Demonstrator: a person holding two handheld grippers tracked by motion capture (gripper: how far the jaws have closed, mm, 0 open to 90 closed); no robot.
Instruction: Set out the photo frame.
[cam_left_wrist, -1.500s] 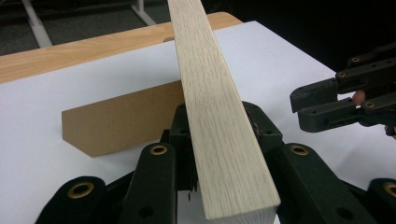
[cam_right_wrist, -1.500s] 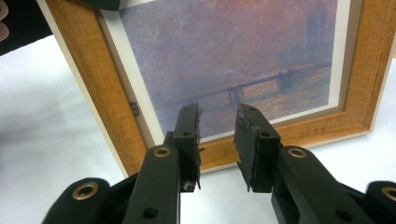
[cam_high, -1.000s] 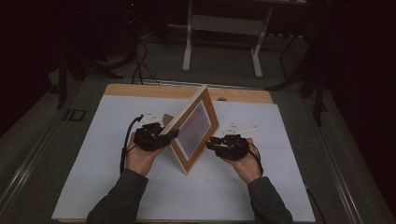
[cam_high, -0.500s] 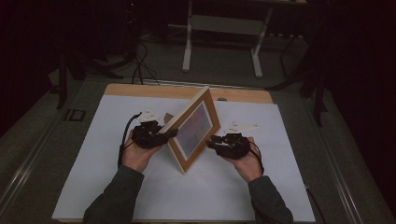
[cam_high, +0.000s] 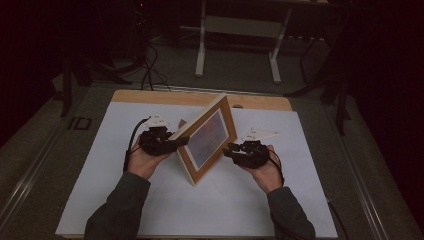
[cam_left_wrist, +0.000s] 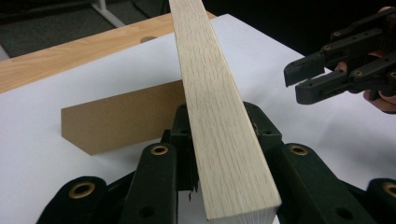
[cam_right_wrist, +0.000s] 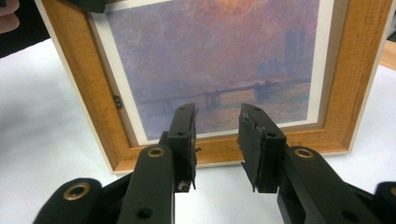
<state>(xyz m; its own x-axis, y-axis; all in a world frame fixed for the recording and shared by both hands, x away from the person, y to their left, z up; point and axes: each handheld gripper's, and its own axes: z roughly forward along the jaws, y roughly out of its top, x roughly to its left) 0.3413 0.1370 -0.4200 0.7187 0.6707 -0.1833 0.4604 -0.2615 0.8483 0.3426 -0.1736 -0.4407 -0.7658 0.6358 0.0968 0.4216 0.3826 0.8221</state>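
One picture frame (cam_high: 207, 140) stands near the middle of the white table cover (cam_high: 100, 150), propped upright and leaning slightly, with its lower edge resting on the cover. The frame is light wood with a pale inner mat and holds a hazy print in purple and orange tones showing a bridge over water. In the left gripper view, a brown easel back (cam_left_wrist: 121, 116) extends from the rear of the frame down to the cover.

Left gripper (cam_high: 172, 144): the jaws are clamped on the side rail of the frame, one jaw on each face of the rail. In the left gripper view, the pale wood edge runs up between the two black jaws, and both pads press against it.

Right gripper (cam_high: 231, 151): the jaws stand apart and hold nothing. They have just been opening. In the right gripper view, the jaws point at the front of the frame near its lower rail, with a clear gap between them and no part of the frame in that gap. In the high view, this gripper sits just beside the frame's right edge.

Both forearms wear dark sleeves (cam_high: 117, 210). A wooden table edge (cam_high: 150, 96) shows beyond the white cover.
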